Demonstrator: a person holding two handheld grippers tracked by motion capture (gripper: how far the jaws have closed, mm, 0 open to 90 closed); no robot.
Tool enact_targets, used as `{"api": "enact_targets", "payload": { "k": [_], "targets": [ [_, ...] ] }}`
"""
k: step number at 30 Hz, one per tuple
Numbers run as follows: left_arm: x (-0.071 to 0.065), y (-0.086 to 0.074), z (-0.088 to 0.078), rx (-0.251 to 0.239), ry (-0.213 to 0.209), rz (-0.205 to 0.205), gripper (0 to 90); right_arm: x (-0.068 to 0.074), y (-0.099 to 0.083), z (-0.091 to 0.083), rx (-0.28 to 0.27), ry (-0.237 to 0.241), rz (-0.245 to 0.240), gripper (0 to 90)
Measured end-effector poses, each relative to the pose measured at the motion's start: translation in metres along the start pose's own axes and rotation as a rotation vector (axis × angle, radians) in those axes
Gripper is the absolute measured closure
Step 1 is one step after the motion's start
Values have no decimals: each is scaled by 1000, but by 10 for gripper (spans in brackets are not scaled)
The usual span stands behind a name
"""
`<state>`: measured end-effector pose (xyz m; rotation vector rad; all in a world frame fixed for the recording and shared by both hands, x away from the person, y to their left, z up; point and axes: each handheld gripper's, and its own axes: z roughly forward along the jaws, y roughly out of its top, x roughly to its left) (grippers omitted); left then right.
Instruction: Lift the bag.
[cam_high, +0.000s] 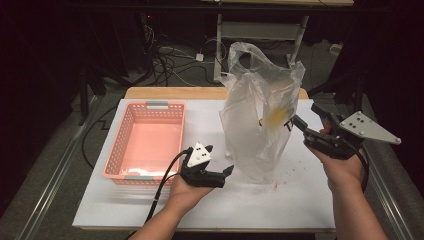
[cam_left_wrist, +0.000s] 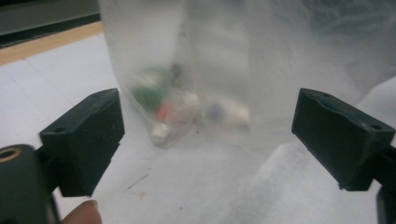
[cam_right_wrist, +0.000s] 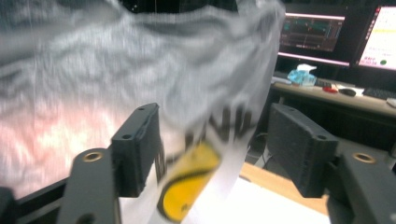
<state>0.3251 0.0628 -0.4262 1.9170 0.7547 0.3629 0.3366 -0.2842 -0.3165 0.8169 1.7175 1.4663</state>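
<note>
One clear plastic bag stands upright near the middle of the white surface, with a few small packets lying at its bottom and one empty pink basket well apart on its left. The left tool hangs low beside the bag's foot with jaws spread and nothing between them; the right tool is spread too, and the bag's printed edge hangs loose between its jaws. By my reading nothing has been unpacked yet: the packets remain inside and the basket awaits them.
</note>
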Motion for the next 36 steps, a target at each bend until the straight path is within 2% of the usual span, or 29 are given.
{"api": "enact_targets", "payload": {
  "k": [2,4,9,16,19,23,27,29,31,36],
  "targets": [
    [-3,-4,2,8,0,9,36,1,-9,-3,12,1,10,302],
    [-6,-9,4,27,3,0,0,2,-18,-5,40,10,8,280],
    [-12,-23,7,71,-22,-1,0,7,-44,-10,100,19,22,237],
    [-13,-35,6,37,-16,0,0,14,-91,-8,213,29,66,160],
    [-12,-38,6,31,-12,-5,0,18,-107,-8,245,32,65,136],
    [-8,-44,7,27,-6,-29,0,22,-124,-8,285,27,80,15],
    [-5,-48,6,8,-3,-48,0,24,-138,-11,293,18,96,0],
    [-5,-50,7,16,4,-34,0,25,-146,-12,301,33,115,0],
    [-5,-52,8,27,4,-32,0,28,-150,-11,325,41,103,0],
    [-8,-53,9,23,15,-27,0,28,-148,-12,289,40,98,0]
  ]
}}
